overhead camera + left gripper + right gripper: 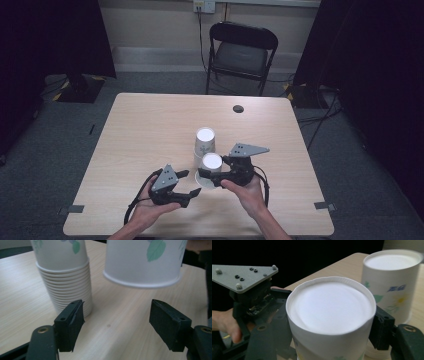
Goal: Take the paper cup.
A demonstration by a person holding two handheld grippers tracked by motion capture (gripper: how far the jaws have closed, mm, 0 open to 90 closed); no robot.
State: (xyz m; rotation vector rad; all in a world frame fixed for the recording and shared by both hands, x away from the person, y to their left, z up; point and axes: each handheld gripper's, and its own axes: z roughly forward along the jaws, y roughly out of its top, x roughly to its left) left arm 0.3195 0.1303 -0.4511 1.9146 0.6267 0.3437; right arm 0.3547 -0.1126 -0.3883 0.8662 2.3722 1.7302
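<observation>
Upturned paper cup (329, 322) sits clamped between the right gripper (216, 179) jaws, lifted off the table (150, 125) beside the cup stack (65, 280); the left gripper (117, 325) jaws gape empty just below its rim.

Cups (211, 165) were white with green leaf print; table (145, 130) light wood grain; chair (241, 47) black, jaws black.

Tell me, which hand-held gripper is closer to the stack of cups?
Right. The right hand-held gripper, holding one upside-down cup, sits just in front of the stack of cups. The left hand-held gripper is open, farther off to the left.
</observation>
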